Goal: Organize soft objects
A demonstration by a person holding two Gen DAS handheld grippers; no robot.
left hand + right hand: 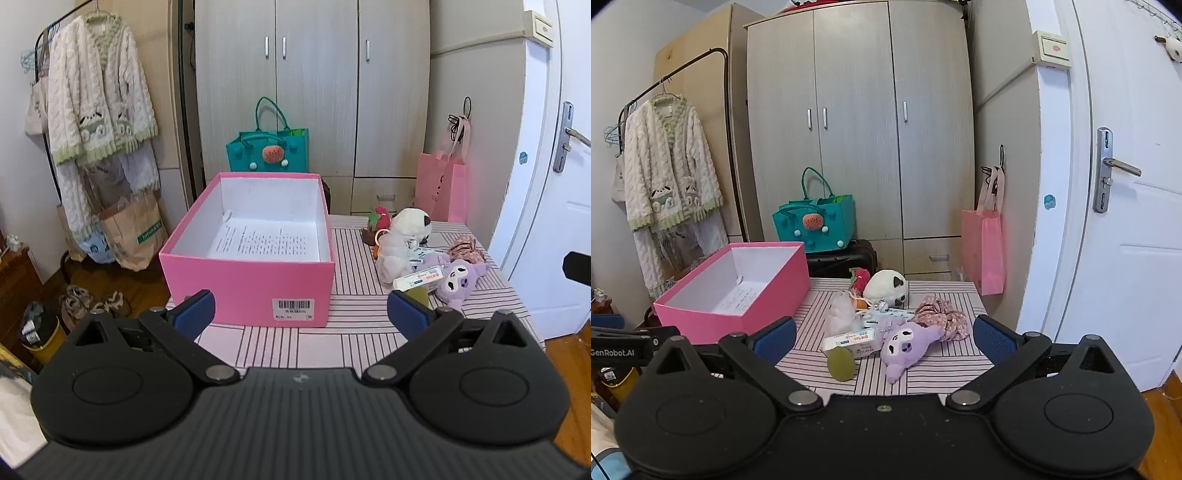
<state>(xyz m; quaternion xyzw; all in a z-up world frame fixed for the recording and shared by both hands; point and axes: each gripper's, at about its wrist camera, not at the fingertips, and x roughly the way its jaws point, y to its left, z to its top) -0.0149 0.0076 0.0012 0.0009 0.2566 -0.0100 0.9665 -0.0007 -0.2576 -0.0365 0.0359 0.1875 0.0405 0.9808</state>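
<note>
The sorting looks to be at its very start: nothing is held, and the pink box on the striped table holds only a printed sheet on its floor. The left gripper is poised just before the near wall of the box with its jaws spread wide and empty, and the right gripper is likewise spread wide and empty, aimed at the heap of soft things to the right of the box. In that heap a purple plush toy is seen nearest, with a flowered pink scrunchie touching it behind, a white plush toy farther back, and a red strawberry plush beside that. A reach by the right gripper down onto the purple plush toy is probably what is called for next, followed by a carry over the box rim. The approach is crowded by harder items: a small carton lies against the toy, and a green oval thing, perhaps a soap or sponge, though it cannot be told at this blur, lies just in front of it. A crumpled clear bag is packed between heap and box. Behind the table a teal bag and a hanging pink bag are well apart from the work.
</note>
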